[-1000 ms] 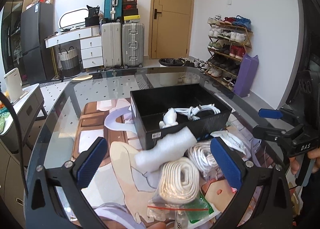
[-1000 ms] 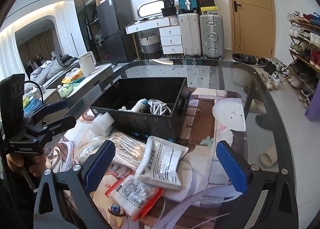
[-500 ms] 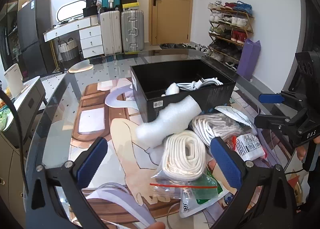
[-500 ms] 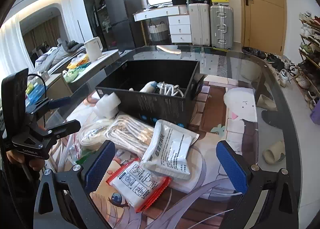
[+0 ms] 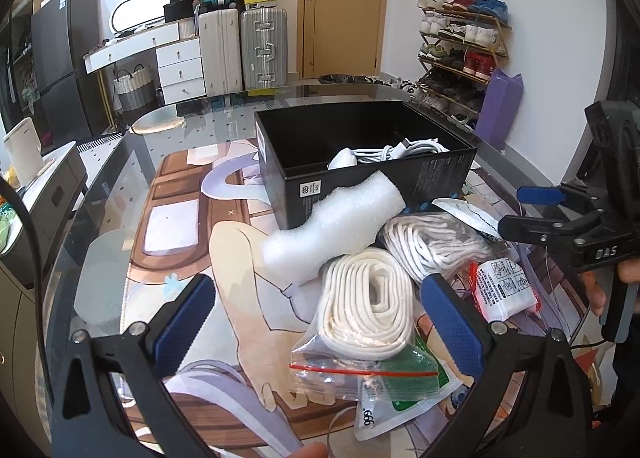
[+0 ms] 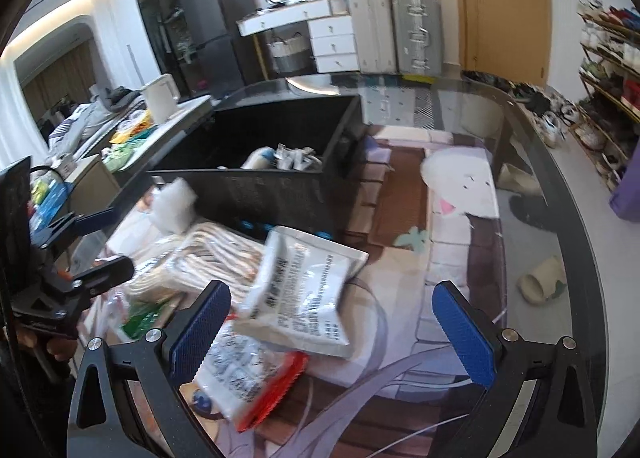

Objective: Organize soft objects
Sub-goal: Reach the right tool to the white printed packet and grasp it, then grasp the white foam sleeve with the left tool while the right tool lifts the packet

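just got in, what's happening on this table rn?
A person holds a gripper in each hand over a pile of soft items in front of a black box. Left gripper is open above the coiled white rope; right gripper is open near a white packet. Neither holds anything. A white cable already lies in the box.

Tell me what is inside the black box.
The black box holds a bundle of white cable and a white rounded item beside it. Its near wall hides the floor and anything lower down.
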Available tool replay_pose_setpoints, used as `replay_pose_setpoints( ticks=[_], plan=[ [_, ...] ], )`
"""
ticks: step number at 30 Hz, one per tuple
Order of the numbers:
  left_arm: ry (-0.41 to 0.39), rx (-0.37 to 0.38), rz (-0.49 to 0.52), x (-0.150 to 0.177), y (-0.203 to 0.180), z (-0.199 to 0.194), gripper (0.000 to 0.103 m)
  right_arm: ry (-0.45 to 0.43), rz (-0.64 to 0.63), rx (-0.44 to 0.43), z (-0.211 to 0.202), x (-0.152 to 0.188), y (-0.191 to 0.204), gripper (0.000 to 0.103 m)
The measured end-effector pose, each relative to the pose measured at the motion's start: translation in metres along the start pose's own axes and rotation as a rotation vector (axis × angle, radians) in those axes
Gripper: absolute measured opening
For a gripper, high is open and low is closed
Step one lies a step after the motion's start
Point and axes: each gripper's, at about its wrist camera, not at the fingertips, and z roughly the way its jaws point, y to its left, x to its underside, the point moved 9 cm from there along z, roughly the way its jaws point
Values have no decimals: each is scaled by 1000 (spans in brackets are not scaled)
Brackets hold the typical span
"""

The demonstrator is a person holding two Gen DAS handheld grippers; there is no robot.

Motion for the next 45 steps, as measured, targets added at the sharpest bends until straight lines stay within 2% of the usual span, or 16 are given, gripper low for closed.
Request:
replay_pose_setpoints(
  ticks=[12, 16, 23, 26, 28, 33, 41, 45],
  plan=[
    [2, -1, 0, 0, 1, 1, 103, 39, 80, -68, 26, 3, 1, 102],
    [0, 0, 0, 0, 1, 1, 103, 48, 108, -119, 29, 3, 4, 87],
    [-1, 0, 1, 1, 2, 2, 103, 45, 121, -176, 34, -2, 10, 78],
    [-2, -1, -1, 1, 2, 2, 103, 46, 117, -180, 34, 0, 12, 72],
    [-2, 0, -2, 1, 2, 3, 103, 49, 118, -197, 32, 2, 14, 61],
    [-4, 12, -12, 0, 3, 1, 103, 39, 101, -193, 30, 1, 18, 53],
    [-4, 53, -79, -5, 9, 2, 103, -13, 46, -179, 9, -1, 25, 49],
    [8, 109, -153, -9, 11, 9, 103, -43, 35, -182, -3, -4, 28, 49]
  ],
)
